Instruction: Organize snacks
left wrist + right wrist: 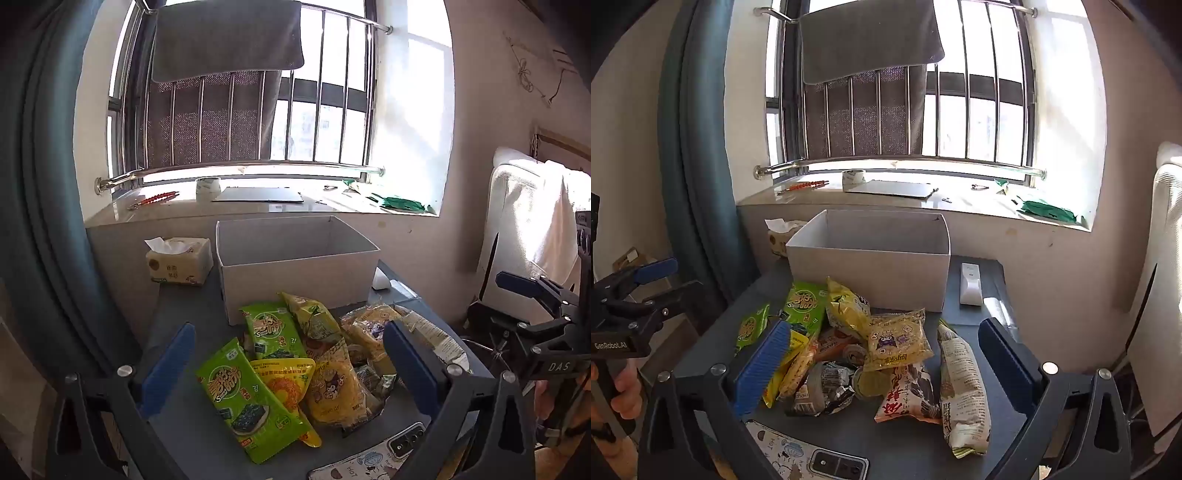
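lying heaped between both grippers' spread fingers (410, 365): snack packets (871, 354).

Strong daylight pours through the barred metal-framed window (258, 110), blown out to white at its right panes. The pale stone windowsill (960, 206) glares. The dark grey worktop (905, 443) sits in softer shade. Fisheye bending curves the edges, corners vignetted black; the centre stays sharp.
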### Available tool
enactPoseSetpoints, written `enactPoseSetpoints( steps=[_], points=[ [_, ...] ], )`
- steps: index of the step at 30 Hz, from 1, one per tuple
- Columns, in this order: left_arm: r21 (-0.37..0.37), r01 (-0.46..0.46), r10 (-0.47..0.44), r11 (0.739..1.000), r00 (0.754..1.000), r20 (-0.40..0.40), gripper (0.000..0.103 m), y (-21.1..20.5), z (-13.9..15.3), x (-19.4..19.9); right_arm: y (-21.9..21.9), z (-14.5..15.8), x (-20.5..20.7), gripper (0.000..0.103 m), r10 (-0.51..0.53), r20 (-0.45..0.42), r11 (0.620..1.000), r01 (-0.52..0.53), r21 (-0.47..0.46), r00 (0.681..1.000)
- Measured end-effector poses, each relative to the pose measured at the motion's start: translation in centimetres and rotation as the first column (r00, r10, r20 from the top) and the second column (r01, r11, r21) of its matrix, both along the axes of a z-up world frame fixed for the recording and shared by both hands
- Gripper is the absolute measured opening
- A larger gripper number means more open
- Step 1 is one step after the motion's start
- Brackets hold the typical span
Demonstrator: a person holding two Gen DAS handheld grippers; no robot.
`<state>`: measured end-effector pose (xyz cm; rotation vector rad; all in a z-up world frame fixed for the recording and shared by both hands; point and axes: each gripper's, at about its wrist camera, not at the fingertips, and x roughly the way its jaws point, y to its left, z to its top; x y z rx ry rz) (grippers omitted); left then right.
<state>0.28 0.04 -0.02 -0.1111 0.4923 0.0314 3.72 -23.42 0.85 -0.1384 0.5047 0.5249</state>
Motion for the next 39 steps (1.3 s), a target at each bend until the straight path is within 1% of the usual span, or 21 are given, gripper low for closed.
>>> enactPoseSetpoints(
  steps=[1, 2, 3, 4, 5, 6, 11, 17, 22, 26, 33, 39],
  points=[
    [-0.005, 0.011, -0.011, 1.000, 1.000, -0.005, 0.103, 0.2, 0.0, 0.1, 0.1, 0.0, -0.2, 0.103, 0.001, 0.005, 1.000, -0.001, -0.009, 1.000],
    [0.004, 0.008, -0.008, 1.000, 1.000, 0.014, 0.103, 0.1, 0.2, -0.3, 0.1, 0.0, -0.4, 0.103, 0.002, 0.011, 1.000, -0.002, -0.020, 1.000],
    [-0.005, 0.014, -0.014, 1.000, 1.000, 0.014, 0.103, 0.3, 0.3, -0.3, 0.2, 0.0, -0.6, 0.103, 0.003, 0.016, 1.000, -0.002, -0.030, 1.000],
    [-0.011, 0.013, -0.013, 1.000, 1.000, 0.014, 0.103, 0.4, 0.2, -0.2, 0.3, 0.0, -0.5, 0.103, 0.004, 0.000, 1.000, -0.004, -0.017, 1.000],
    [0.007, 0.014, -0.014, 1.000, 1.000, 0.017, 0.103, -0.1, 0.2, -0.5, 0.4, -0.1, -0.7, 0.103, 0.005, 0.001, 1.000, -0.005, -0.020, 1.000],
    [0.007, 0.015, -0.015, 1.000, 1.000, 0.019, 0.103, 0.0, 0.2, -0.6, 0.3, -0.1, 0.0, 0.103, 0.009, -0.025, 1.000, -0.009, -0.011, 1.000],
    [-0.030, 0.023, -0.023, 0.999, 1.000, -0.007, 0.103, 0.0, 0.2, -0.4, -0.3, 0.0, 0.2, 0.103, 0.000, -0.026, 1.000, 0.000, 0.007, 1.000],
    [-0.035, 0.012, -0.013, 0.999, 1.000, -0.008, 0.103, 0.0, 0.3, -0.6, -0.6, 0.0, 0.3, 0.103, -0.002, -0.037, 1.000, 0.003, 0.023, 0.999],
    [-0.021, 0.004, -0.004, 1.000, 1.000, -0.005, 0.103, -0.2, 0.4, -0.5, -0.5, 0.0, 0.3, 0.103, 0.002, -0.046, 1.000, -0.001, 0.020, 0.999],
    [-0.036, 0.003, -0.004, 0.999, 1.000, -0.012, 0.103, 0.0, 0.4, -0.4, -0.4, -0.2, 0.3, 0.103, 0.008, -0.056, 1.000, -0.007, 0.019, 0.998],
    [-0.018, -0.001, 0.001, 1.000, 1.000, -0.012, 0.103, -0.1, 0.3, -0.4, -0.5, -0.1, 0.2, 0.103, 0.009, -0.054, 1.000, -0.008, 0.020, 0.998],
    [-0.030, 0.001, -0.001, 1.000, 1.000, -0.017, 0.103, 0.1, 0.1, -0.4, -0.5, -0.2, 0.2, 0.103, 0.011, -0.063, 1.000, -0.010, 0.025, 0.998]
  ],
)
